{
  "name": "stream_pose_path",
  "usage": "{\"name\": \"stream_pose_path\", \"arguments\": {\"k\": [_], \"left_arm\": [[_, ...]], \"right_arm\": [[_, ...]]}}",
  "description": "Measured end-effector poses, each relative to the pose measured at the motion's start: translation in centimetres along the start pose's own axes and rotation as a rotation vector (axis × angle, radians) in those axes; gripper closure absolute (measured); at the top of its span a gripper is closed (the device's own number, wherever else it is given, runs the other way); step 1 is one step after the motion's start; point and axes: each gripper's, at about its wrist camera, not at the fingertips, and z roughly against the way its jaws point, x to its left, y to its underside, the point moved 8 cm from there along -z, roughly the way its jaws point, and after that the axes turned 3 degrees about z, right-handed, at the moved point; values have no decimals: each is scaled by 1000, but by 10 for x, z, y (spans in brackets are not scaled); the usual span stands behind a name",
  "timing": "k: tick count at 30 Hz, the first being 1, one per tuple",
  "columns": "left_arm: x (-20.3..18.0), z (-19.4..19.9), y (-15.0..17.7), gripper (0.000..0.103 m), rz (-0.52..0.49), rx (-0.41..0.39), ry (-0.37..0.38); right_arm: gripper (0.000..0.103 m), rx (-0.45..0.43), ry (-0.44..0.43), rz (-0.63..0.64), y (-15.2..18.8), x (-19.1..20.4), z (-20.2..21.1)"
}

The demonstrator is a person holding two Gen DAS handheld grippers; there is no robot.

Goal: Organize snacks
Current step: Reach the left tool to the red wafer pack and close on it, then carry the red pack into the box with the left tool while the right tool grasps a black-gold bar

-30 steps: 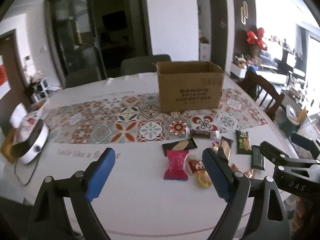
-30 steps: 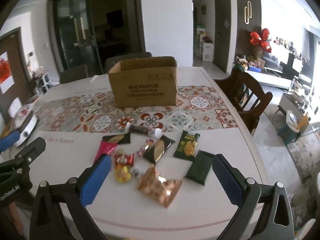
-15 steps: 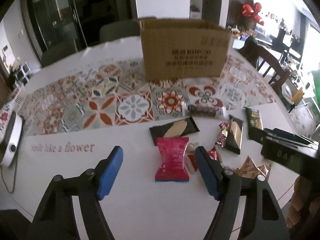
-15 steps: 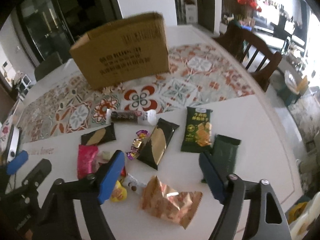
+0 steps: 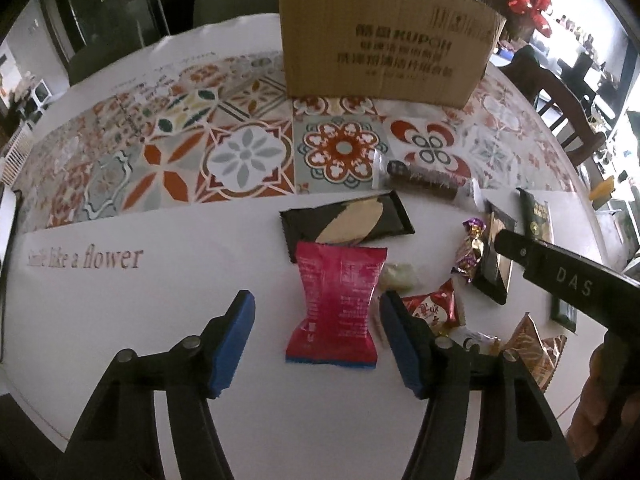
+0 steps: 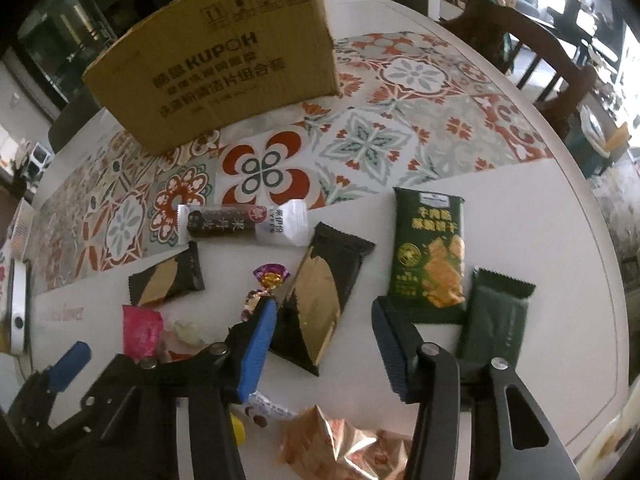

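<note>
Snack packets lie scattered on the white table in front of a brown cardboard box [image 5: 384, 36]. My left gripper [image 5: 316, 308] is open, its blue pads either side of a pink packet [image 5: 338, 304]. Behind that lies a black and beige packet [image 5: 348, 224]. My right gripper [image 6: 324, 316] is open, low over a black and gold packet [image 6: 320, 300]. A green cracker packet [image 6: 430, 252] and a dark green packet [image 6: 492, 320] lie to its right. A brown bar [image 6: 240, 224] lies nearer the box [image 6: 216, 60].
A patterned tile runner [image 5: 240, 152] crosses the table under the box. Small wrapped candies [image 6: 268, 280] and a copper foil bag [image 6: 344, 448] lie among the packets. A wooden chair [image 6: 544, 52] stands at the table's right edge. A white appliance [image 6: 18, 312] sits at far left.
Both grippers have moved forward and down toward the snacks. The left now straddles the pink packet; the right sits over the black and gold packet. Both stay open.
</note>
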Motion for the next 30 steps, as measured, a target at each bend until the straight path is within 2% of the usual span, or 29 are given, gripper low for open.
{"name": "stream_pose_path", "arguments": {"k": [9,12,16,20,22,23,30], "left_arm": [[-3,-15,3,39,-8,51,22],[-3,-20,4,42,-5,63,34],[-1,-27,4,43,12,81,46],[1,-34,5,51,27,102,60],[2,-35,5,59,32,105,60],[2,-34,4,67,32,100,58],[3,-24,-1,68,22,64,53]], "right_arm": [[52,31,17,-3,2,1,-15],[57,55,23,1,5,3,-21],[58,65,36,19,6,6,-26],[59,64,53,43,7,9,-27],[63,62,58,38,8,7,-27],[64,61,55,37,8,6,-26],[67,68,43,32,12,4,-23]]}}
